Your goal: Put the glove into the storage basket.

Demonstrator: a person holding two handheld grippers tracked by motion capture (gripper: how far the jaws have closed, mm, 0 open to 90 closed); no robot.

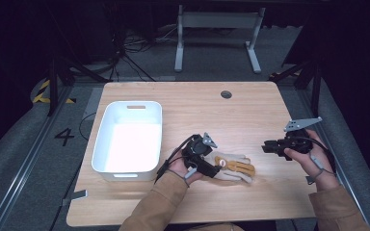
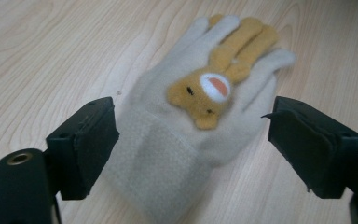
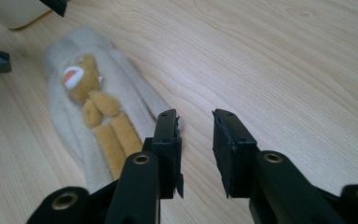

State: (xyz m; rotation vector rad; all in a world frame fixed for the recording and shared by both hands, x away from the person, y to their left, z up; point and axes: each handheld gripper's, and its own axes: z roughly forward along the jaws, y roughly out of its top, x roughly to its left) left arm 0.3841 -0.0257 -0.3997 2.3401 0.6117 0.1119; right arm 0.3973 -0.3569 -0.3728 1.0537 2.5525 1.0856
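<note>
Risk begins at the white bin, left on the desk. Beside it, the left tool is spread wide around the cuff of the glove, unclamped; fabric could be missed. The right tool is narrowly parted, empty, well apart.

Your left gripper straddles glove cuff, jaws wide, bare wood each side. White bin just left of that hand blocks sweep leftward. Your right gripper well apart from glove, bare table between. Far half of table open except small round hole.
</note>
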